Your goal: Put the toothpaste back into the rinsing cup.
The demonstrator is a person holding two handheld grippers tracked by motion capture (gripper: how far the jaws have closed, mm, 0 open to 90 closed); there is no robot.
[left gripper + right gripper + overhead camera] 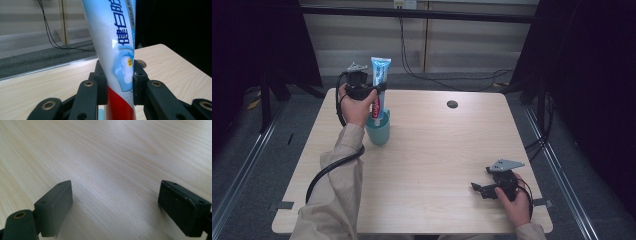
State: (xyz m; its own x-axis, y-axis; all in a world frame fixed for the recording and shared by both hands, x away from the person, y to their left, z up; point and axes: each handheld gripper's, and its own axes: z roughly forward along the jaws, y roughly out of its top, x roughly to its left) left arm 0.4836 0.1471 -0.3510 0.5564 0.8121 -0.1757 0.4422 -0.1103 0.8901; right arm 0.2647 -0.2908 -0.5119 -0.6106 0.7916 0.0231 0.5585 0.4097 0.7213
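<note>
Clamped by the left claw [378,90] at mid-body, the tube [379,82] is kept upright, cap end down inside the cup [378,131], probably so it stands there steadily. Well away from the cup, the right claw [479,189] is rested wide open and empty on the tabletop [437,145].

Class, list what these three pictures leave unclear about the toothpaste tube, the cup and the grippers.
- Toothpaste tube cap end: high view, hidden inside the teal cup.
- Tube top: left gripper view, cut off by the upper edge.
- Cup contents: high view, too small.
- Right gripper opening: high view, too small.
</note>
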